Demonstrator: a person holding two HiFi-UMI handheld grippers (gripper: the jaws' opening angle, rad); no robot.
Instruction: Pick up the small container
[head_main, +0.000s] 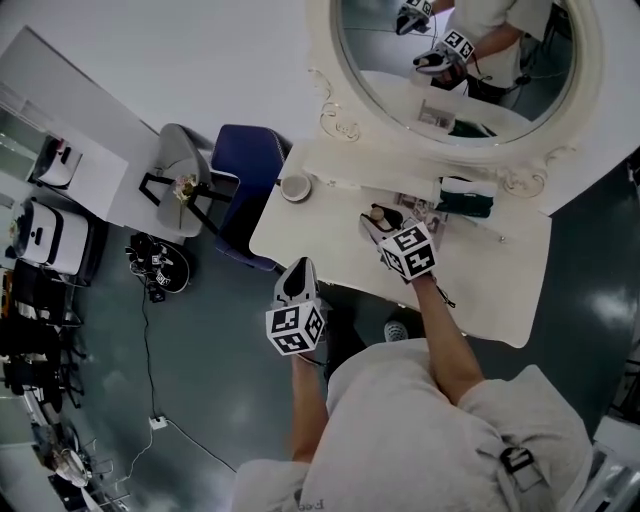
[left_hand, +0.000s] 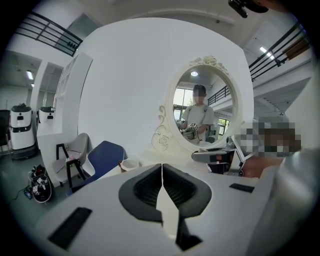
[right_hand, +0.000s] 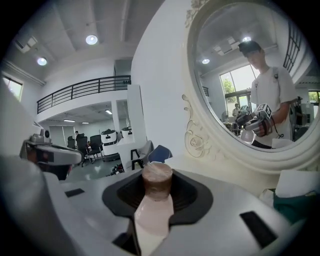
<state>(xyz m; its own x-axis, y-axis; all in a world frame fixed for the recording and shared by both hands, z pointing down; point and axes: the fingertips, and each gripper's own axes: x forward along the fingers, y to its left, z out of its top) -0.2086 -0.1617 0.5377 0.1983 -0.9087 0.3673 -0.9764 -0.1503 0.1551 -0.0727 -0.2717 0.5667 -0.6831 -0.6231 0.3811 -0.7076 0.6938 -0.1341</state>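
Note:
The small container is a pale pink bottle with a brown round cap. It sits between the pads of my right gripper, which is shut on it. In the head view the right gripper holds the container above the white dressing table, near its middle. My left gripper hangs off the table's front edge, over the floor. In the left gripper view its jaws meet along a thin line with nothing between them.
A big oval mirror in a carved white frame stands at the back of the table. A small round cup sits on the table's left end and a dark green box at the back right. A blue chair stands to the left.

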